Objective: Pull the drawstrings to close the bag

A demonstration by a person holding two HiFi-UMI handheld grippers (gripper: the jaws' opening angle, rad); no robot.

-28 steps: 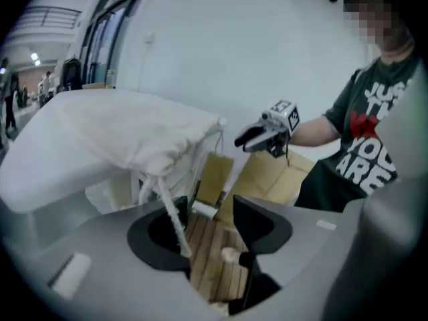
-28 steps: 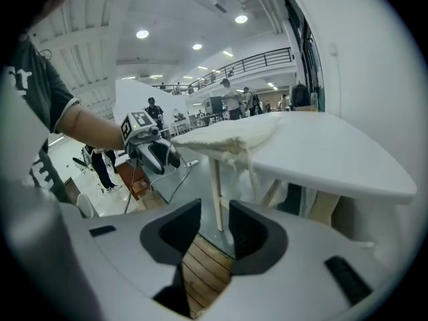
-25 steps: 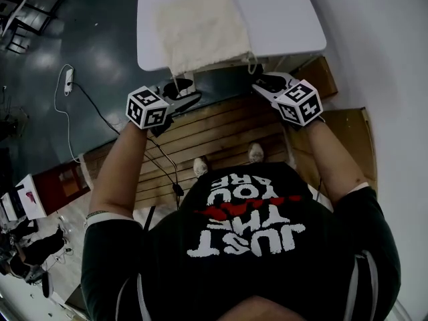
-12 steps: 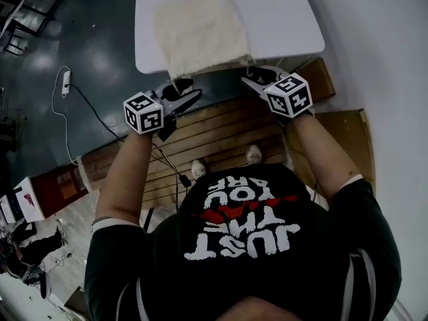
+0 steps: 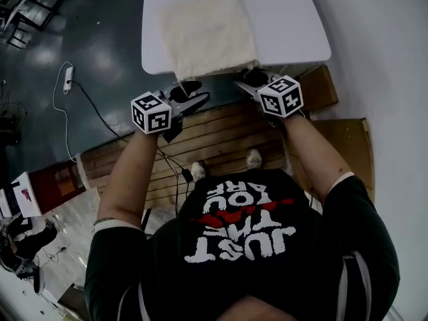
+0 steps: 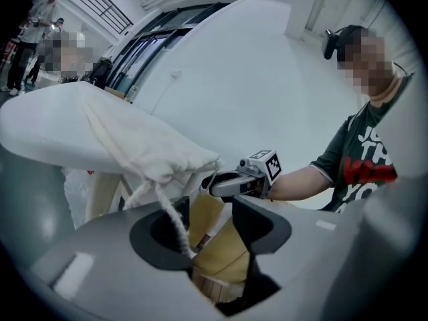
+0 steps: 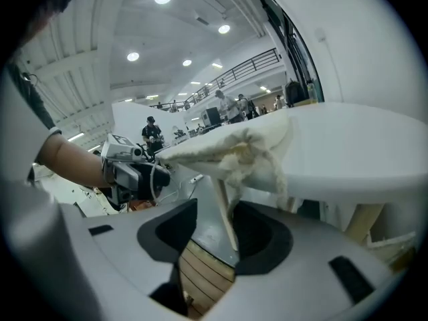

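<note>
The bag lies flat on the table, with its mouth at the near edge. The mouth looks bunched tight, so the pulling seems mostly done. One drawstring hangs from the bag's left corner down between the jaws of the left gripper. Those jaws stand apart, and the cord rests against one jaw without being pinched. The other drawstring hangs loose between the jaws of the right gripper, which are opening. All that seems left is to let go and draw both grippers clear.
</note>
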